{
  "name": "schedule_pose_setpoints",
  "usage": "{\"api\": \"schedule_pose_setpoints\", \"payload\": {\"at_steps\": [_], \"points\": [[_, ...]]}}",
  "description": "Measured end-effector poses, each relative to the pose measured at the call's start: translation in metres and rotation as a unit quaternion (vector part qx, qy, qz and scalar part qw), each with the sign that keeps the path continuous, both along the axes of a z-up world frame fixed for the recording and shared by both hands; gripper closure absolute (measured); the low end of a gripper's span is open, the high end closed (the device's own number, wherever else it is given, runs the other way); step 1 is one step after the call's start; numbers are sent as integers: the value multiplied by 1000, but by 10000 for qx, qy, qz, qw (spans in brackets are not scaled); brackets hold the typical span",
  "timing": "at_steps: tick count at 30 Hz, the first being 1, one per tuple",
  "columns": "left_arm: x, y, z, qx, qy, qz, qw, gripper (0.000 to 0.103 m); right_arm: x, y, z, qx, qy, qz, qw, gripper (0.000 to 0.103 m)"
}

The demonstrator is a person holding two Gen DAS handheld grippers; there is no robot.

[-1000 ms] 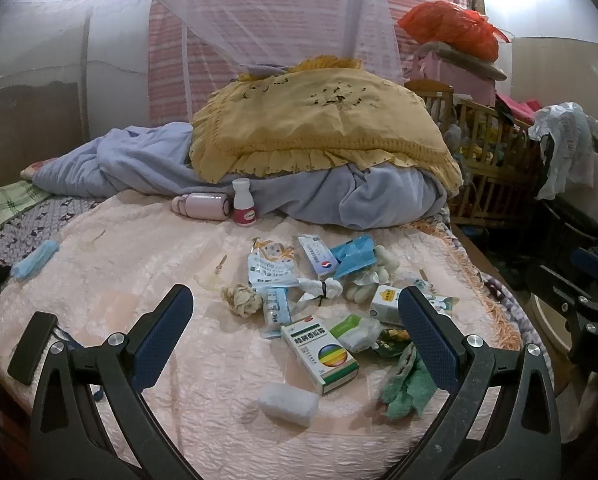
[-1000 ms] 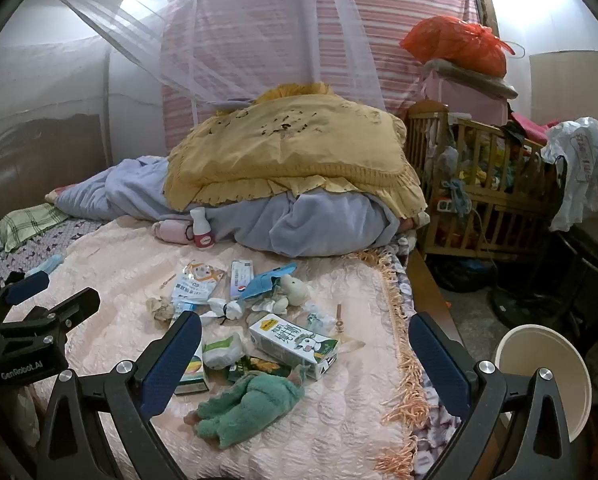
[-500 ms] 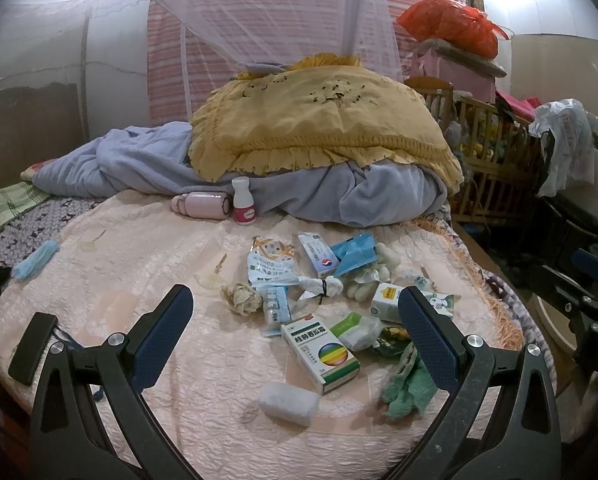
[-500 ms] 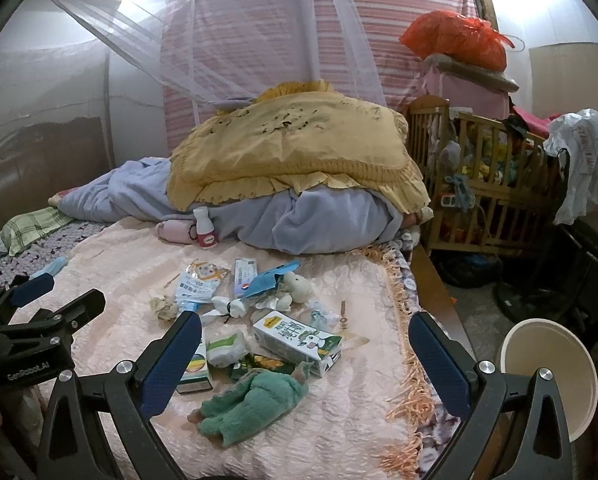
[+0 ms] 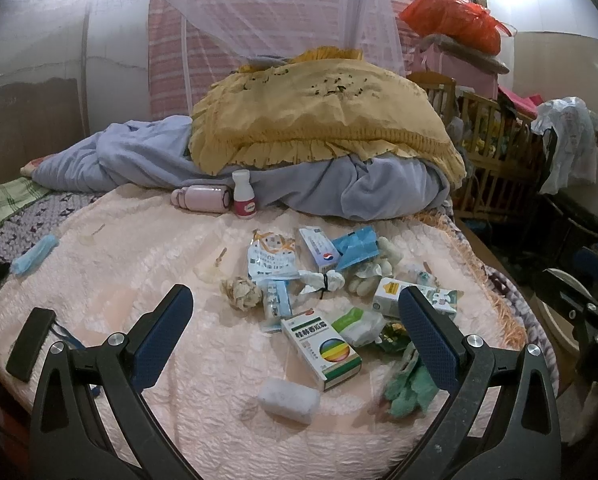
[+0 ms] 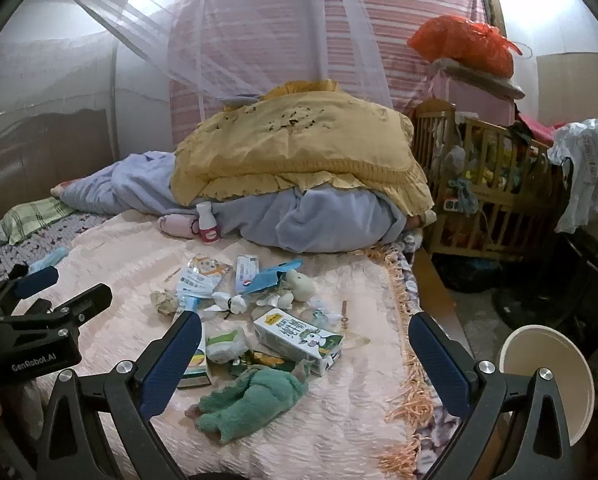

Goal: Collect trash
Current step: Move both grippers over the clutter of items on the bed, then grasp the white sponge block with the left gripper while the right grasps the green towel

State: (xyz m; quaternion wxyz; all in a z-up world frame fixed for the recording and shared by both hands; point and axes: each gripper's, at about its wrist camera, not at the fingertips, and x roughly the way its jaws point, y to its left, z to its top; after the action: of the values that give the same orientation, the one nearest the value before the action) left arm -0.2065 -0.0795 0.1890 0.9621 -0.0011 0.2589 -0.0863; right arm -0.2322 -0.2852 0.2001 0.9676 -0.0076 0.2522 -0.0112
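Note:
Trash lies scattered on the pink bedspread (image 5: 147, 280): a medicine box with a rainbow mark (image 5: 321, 346), a crumpled paper ball (image 5: 241, 292), a milk carton (image 6: 297, 338), a white foil packet (image 5: 271, 256), a blue wrapper (image 5: 355, 246) and a white wad (image 5: 289, 396). My left gripper (image 5: 295, 320) is open and empty above the near pile. My right gripper (image 6: 305, 348) is open and empty over the carton. A cream trash bucket (image 6: 547, 372) stands on the floor at the right.
A green plush toy (image 6: 251, 400) lies near the bed's front edge. A pink flask (image 5: 201, 199) and a pill bottle (image 5: 244, 199) stand by the heaped blue blanket and yellow pillow (image 5: 319, 120). A wooden crib (image 6: 487, 184) stands at the right. A black remote (image 5: 31, 342) lies left.
Both grippers have drifted slightly closer to the bed; the view shifts a little. Nothing has been picked up.

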Motion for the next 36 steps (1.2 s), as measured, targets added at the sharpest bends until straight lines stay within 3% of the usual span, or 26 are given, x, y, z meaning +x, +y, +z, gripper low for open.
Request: {"api": "schedule_pose_setpoints", "payload": {"at_steps": [26,32,36], "points": [[28,34,-29,221,531,261,9980,1,30,-9,-46,177,730,228,9969,0],[21,36,-45,314,862,-234,9955,1,39,-1,-66,180,1139,594,9916,1],[18,32,-61,266,1154,-575,9913,1,48,-2,-94,558,1633,861,9812,17]]}}
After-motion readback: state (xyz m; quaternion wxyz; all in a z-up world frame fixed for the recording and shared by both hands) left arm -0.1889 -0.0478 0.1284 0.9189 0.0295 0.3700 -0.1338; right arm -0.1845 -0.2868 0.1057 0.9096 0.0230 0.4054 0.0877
